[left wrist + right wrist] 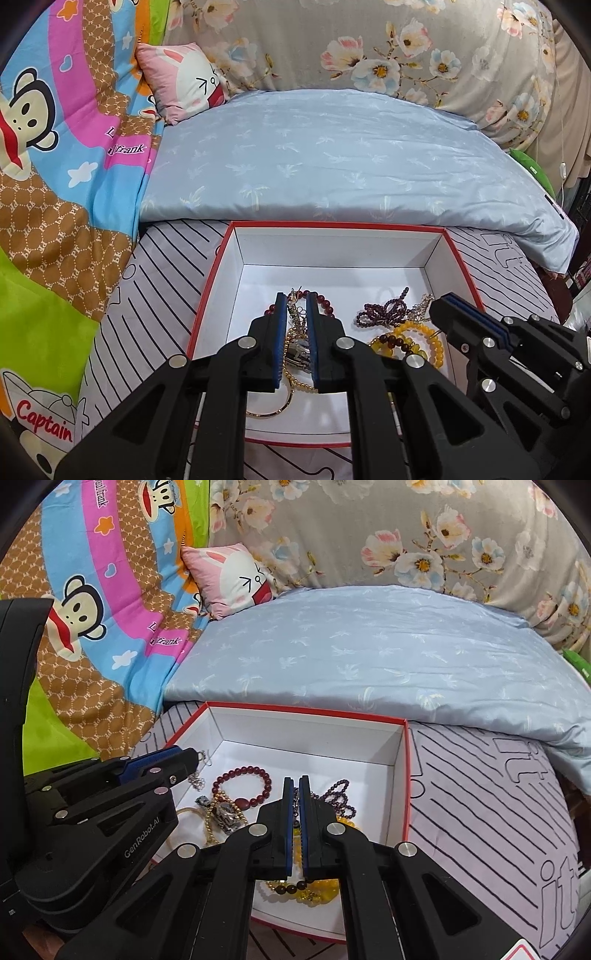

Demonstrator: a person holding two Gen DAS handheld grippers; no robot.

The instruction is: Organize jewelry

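A white box with a red rim [332, 224] [306, 712] sits on the bed and holds several pieces of jewelry. Among them are a dark red bead bracelet [242, 771], purple beads [384, 310], a yellow bead bracelet [417, 332] and a thin gold bangle [273, 411]. My left gripper [296, 295] [194, 755] is inside the box on its left, shut on a thin silver chain [199, 771] that dangles from its tips. My right gripper [295, 779] [441, 301] hangs shut over the purple and yellow beads. A silvery chain lies at its tip; I cannot tell whether it is pinched.
The box rests on a striped sheet [480, 794]. A light blue quilt [332, 155] lies just behind it. A cartoon blanket [55, 184] rises on the left, with a pink pillow [181, 81] and a floral quilt [406, 48] at the back.
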